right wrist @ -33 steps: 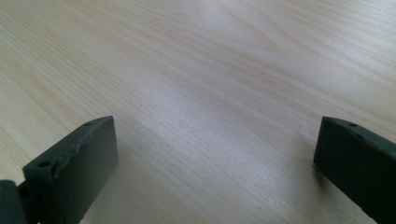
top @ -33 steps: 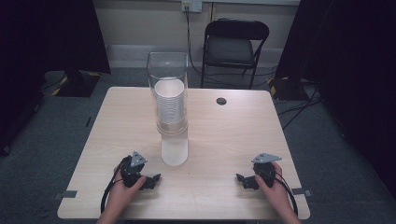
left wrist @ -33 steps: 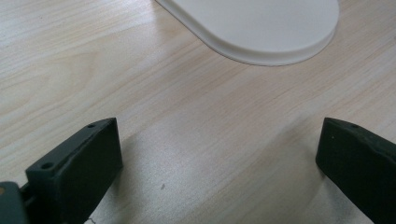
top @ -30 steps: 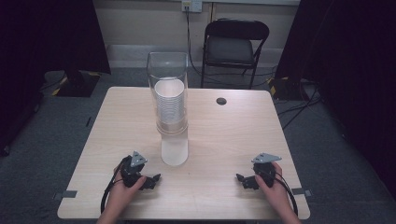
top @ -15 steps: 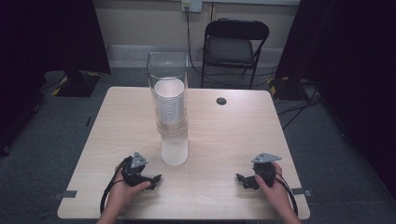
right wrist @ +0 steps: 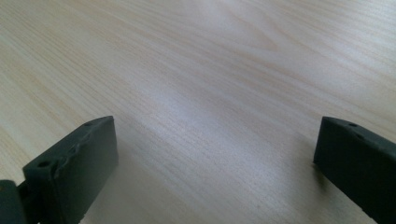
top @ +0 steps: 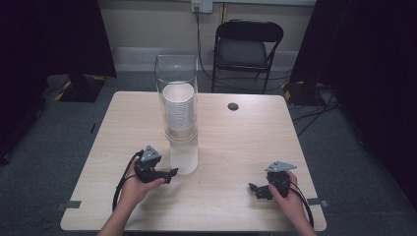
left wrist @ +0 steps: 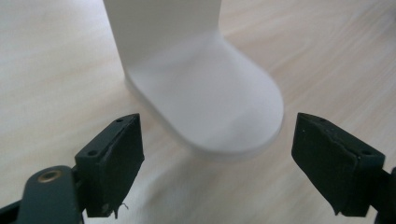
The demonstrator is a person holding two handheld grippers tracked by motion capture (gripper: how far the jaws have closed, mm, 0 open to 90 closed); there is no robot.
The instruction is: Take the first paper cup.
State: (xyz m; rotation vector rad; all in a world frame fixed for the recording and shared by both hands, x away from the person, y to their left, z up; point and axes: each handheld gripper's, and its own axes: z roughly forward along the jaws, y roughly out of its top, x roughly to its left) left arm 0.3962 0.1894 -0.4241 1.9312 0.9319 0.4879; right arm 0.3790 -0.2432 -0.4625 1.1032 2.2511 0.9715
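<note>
- from the high view, a tall clear tube (top: 177, 93) is standing on a white stand (top: 183, 155) in the middle of the wooden table (top: 98, 132), and a stack of white cups (top: 179, 110) is sitting inside the tube.
- the left gripper (top: 167, 173) is lying low in the person's left hand (top: 135, 189), and its tip is pointing at the foot of the white stand, just beside it.
- the right gripper (top: 255, 189) is resting in the right hand (top: 287, 199) near the table's front right side, well apart from the stand.
- this view is also showing a black chair (top: 248, 49) behind the table and a small dark round hole (top: 233, 106) in the table top. from up here the jaws are looking too small to tell how wide they are.
- in the left gripper view, the left gripper (left wrist: 217, 163) is showing its two black jaws apart. they have just been closing, but they are not pressing on anything.
- the rounded foot of the white stand (left wrist: 205, 102) is sitting right ahead of the jaws and a bit between them, not touching either one. it is looking blurry this close.
- in the right gripper view, the right gripper (right wrist: 215, 158) is holding its jaws wide apart, and bare wooden table (right wrist: 210, 70) is lying between them.
</note>
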